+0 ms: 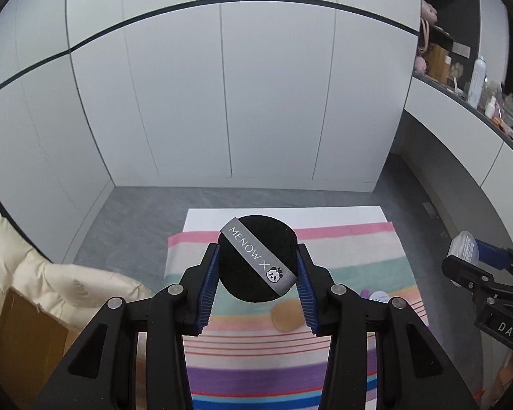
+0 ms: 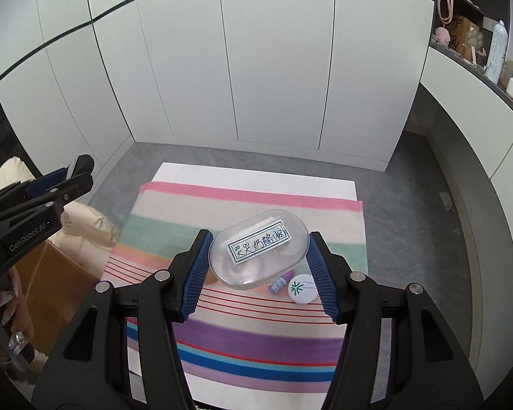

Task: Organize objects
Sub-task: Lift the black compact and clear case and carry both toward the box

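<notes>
My left gripper (image 1: 258, 256) is shut on a round black powder puff (image 1: 253, 266) with a grey "MENOW X" ribbon, held above the striped cloth (image 1: 242, 369). My right gripper (image 2: 260, 253) is shut on a clear oval plastic box (image 2: 258, 247) with a handwritten white label, also held above the striped cloth (image 2: 256, 341). On the cloth below lie a beige puff (image 1: 287, 314), a small purple-capped vial (image 2: 278, 283) and a round white compact (image 2: 302, 288) with a green logo. The right gripper shows at the right edge of the left wrist view (image 1: 468, 249).
The cloth lies on a white board (image 2: 256, 174) on a grey floor, in front of white cabinet doors. A cream cushion (image 1: 51, 273) and a cardboard box (image 1: 27, 335) are at the left. A cluttered shelf (image 2: 496, 58) runs along the right wall.
</notes>
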`<action>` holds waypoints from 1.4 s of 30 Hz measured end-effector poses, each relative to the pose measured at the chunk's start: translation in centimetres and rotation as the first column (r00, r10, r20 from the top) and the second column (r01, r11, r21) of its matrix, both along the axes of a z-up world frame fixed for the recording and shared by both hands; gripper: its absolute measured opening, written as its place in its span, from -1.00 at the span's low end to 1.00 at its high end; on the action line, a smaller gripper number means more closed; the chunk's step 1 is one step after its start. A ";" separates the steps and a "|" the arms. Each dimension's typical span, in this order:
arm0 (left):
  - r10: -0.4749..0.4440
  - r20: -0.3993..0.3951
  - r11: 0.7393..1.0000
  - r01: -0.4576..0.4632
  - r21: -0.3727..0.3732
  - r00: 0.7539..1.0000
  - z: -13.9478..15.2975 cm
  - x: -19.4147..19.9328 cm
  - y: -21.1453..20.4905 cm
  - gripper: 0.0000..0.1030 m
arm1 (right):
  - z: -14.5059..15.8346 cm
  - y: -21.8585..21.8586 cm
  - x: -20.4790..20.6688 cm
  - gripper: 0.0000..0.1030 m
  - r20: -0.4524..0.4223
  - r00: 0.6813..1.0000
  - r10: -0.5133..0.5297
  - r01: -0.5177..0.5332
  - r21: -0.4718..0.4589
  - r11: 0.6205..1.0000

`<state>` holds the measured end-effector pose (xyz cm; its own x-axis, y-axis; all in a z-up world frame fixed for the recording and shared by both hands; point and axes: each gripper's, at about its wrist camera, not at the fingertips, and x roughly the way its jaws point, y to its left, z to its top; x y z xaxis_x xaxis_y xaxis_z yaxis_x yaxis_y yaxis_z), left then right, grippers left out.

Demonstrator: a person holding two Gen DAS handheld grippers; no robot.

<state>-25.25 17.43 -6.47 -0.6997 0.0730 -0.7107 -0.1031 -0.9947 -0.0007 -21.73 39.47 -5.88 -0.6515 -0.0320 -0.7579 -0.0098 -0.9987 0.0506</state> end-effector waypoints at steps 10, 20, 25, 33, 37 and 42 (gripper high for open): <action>0.012 0.062 1.000 -0.012 0.005 0.998 -1.0 0.9 -0.4 -0.16 | 0.3 0.1 1.5 0.14 0.005 1.000 -0.025 0.025 -0.042 0.999; -0.009 0.090 1.000 0.010 -0.006 0.996 -1.3 3.8 0.1 -0.16 | 0.8 0.5 4.8 0.14 0.014 0.999 -0.045 0.045 -0.032 0.998; -0.028 0.095 0.999 0.030 -0.018 0.995 -1.1 6.4 0.1 -0.16 | 0.8 0.9 7.2 0.14 0.006 0.998 -0.056 0.056 -0.049 0.997; -0.039 0.100 0.998 0.042 -0.036 0.994 -1.1 10.5 0.1 -0.16 | 0.5 0.3 11.9 0.14 -0.007 0.999 -0.036 0.036 -0.059 0.998; -0.035 0.112 0.999 0.039 -0.036 0.993 -1.8 12.9 -0.8 -0.16 | 0.0 0.4 14.5 0.14 0.000 0.999 -0.038 0.038 -0.070 0.997; -0.043 0.131 0.997 0.050 -0.053 0.990 -2.2 16.0 -2.1 -0.16 | -0.5 0.1 18.0 0.14 0.010 0.998 -0.068 0.069 -0.036 0.997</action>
<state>-9.26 15.32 -8.67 -0.5978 0.0607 -0.7994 -0.1516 -0.9877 0.0384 -3.76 39.61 -6.36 -0.6464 -0.0148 -0.7629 -0.0789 -0.9932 0.0861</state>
